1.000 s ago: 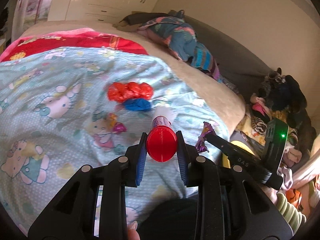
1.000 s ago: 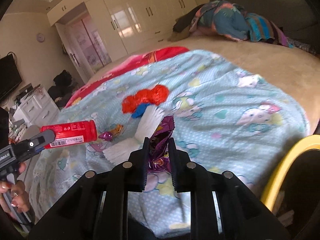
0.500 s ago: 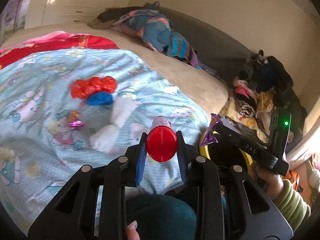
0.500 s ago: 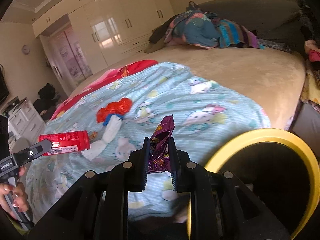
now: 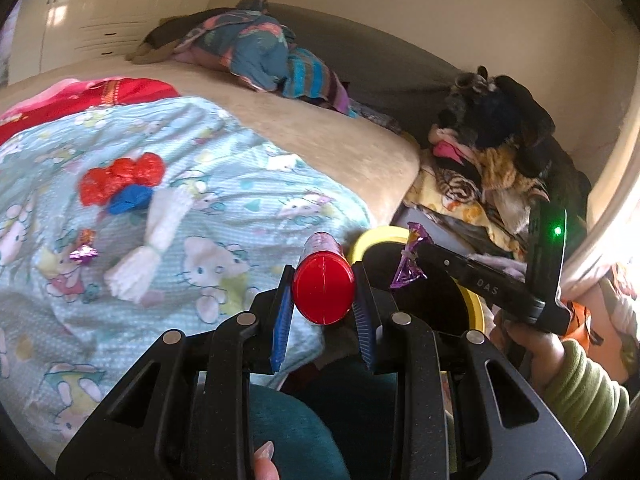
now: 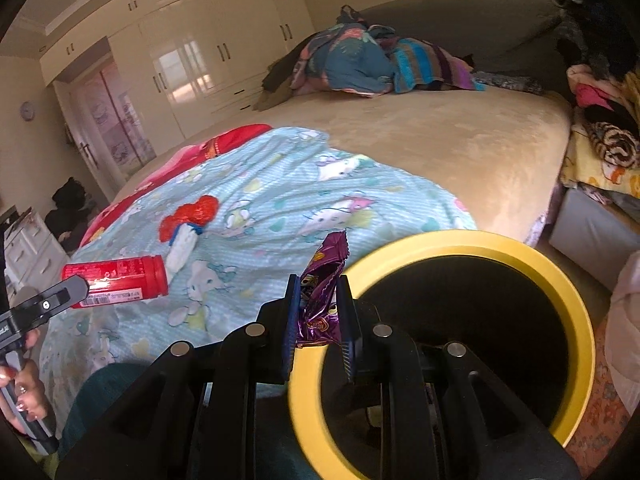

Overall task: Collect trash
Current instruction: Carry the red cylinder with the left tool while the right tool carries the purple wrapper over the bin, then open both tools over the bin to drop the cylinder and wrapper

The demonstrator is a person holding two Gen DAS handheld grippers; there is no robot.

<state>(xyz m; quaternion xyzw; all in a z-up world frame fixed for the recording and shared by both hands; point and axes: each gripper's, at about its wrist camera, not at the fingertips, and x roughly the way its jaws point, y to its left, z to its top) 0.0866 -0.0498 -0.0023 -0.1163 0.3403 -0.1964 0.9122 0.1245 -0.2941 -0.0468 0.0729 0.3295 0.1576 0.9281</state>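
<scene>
My left gripper (image 5: pixel 323 294) is shut on a red can (image 5: pixel 323 292), held end-on above the bed's near edge; the can also shows in the right wrist view (image 6: pixel 120 280). My right gripper (image 6: pixel 319 312) is shut on a purple wrapper (image 6: pixel 322 280) at the rim of a yellow-rimmed black bin (image 6: pixel 472 240); the wrapper (image 5: pixel 410 260) and bin (image 5: pixel 376 236) also show in the left wrist view. On the Hello Kitty blanket (image 5: pixel 240 184) lie a red crumpled bag (image 5: pixel 120 178), a blue scrap (image 5: pixel 130 198), white tissue (image 5: pixel 152 240) and small candy wrappers (image 5: pixel 83 254).
A heap of clothes (image 5: pixel 492 152) stands right of the bed beside the bin. Bundled bedding (image 6: pixel 368 60) lies at the far end of the bed. Wardrobes (image 6: pixel 180 60) line the back wall. A drawer unit (image 6: pixel 24 248) is at the left.
Both grippers have swung right, away from the bed. The right gripper with the purple wrapper has come to the bin's rim; the left gripper with the can has moved toward the bin.
</scene>
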